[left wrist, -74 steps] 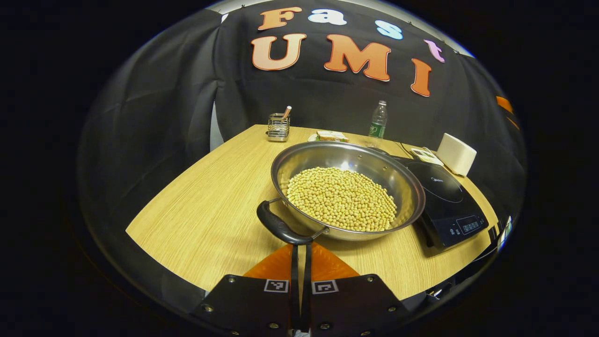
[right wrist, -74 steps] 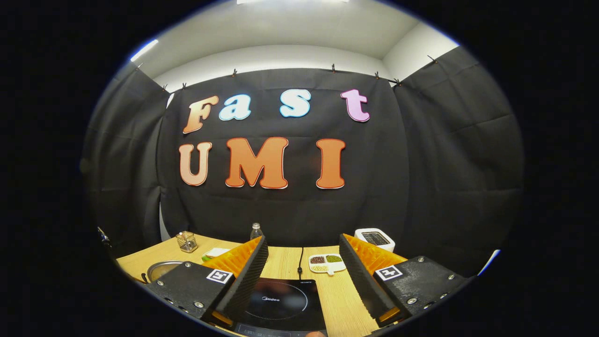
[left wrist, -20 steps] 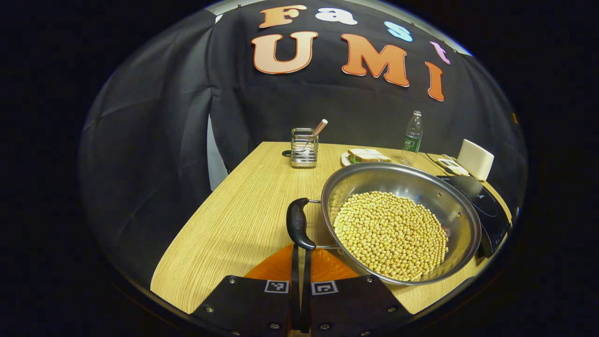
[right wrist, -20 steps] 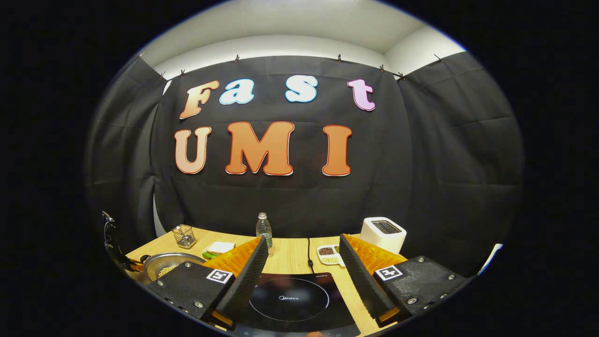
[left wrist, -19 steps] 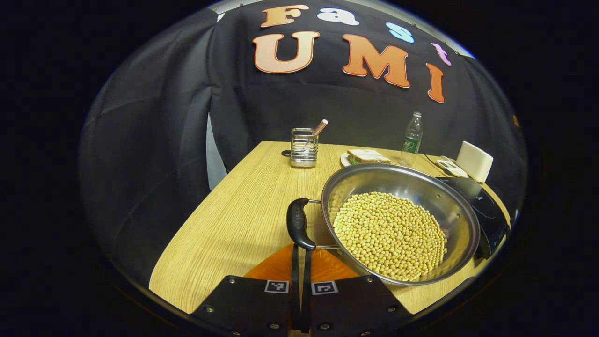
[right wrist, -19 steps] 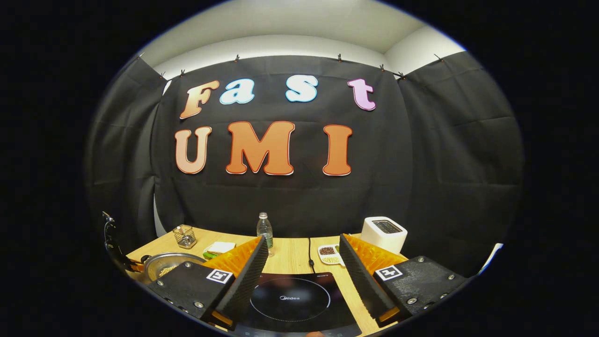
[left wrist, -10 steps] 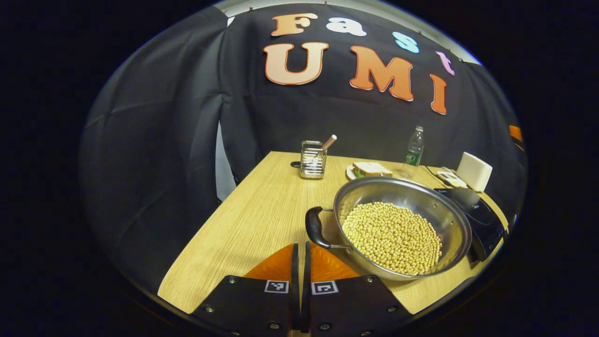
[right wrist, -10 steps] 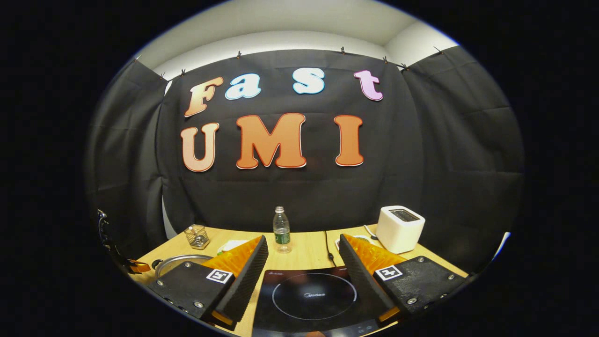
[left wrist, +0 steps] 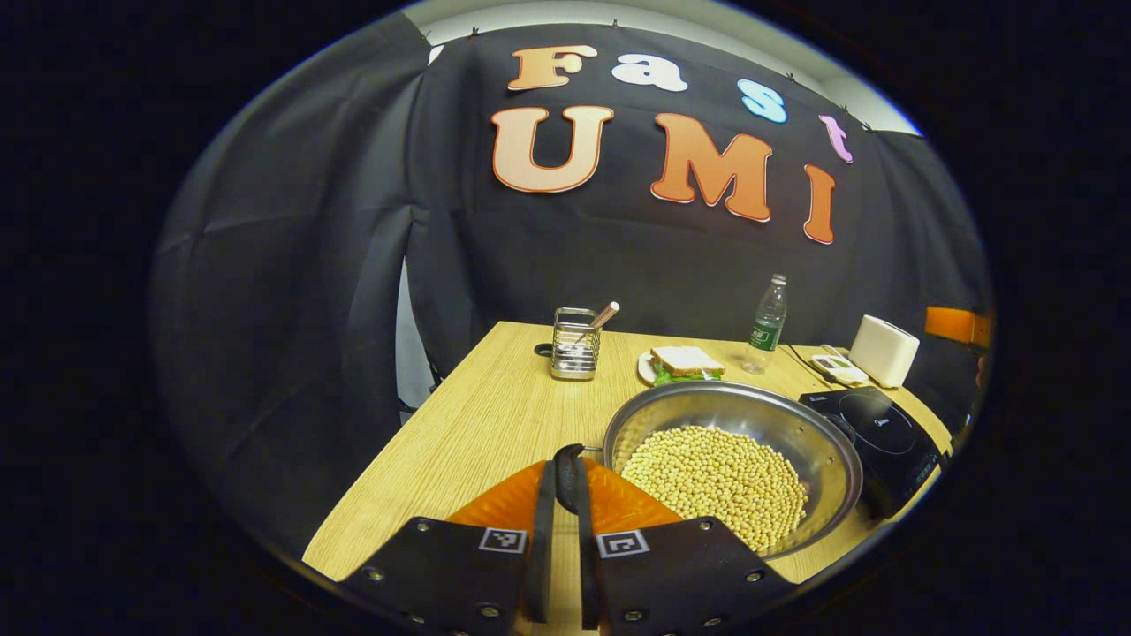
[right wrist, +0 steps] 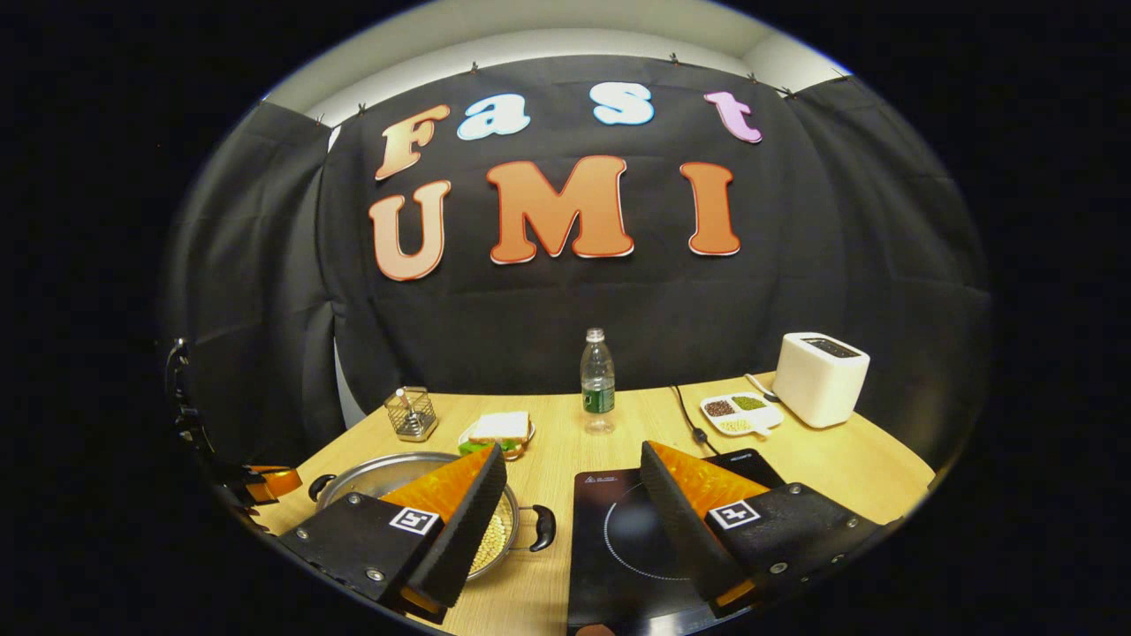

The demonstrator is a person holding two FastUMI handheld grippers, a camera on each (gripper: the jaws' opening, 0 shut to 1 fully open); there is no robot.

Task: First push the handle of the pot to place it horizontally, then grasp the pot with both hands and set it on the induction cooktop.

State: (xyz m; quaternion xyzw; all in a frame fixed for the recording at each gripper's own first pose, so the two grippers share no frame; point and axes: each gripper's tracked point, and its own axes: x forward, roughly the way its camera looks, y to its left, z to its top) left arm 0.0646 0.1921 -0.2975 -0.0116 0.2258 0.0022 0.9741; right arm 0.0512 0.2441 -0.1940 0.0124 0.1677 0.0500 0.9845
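Tool point(left wrist: 558, 477) now straddles pot handle point(left wrist: 566, 464).

Black hand-held gripper point(right wrist: 573, 481): orange ribbed fingers point(right wrist: 698, 481), square markers, silver screws.

Wooden table point(left wrist: 477, 424) with pot point(left wrist: 795, 433), cooktop point(left wrist: 888, 437)
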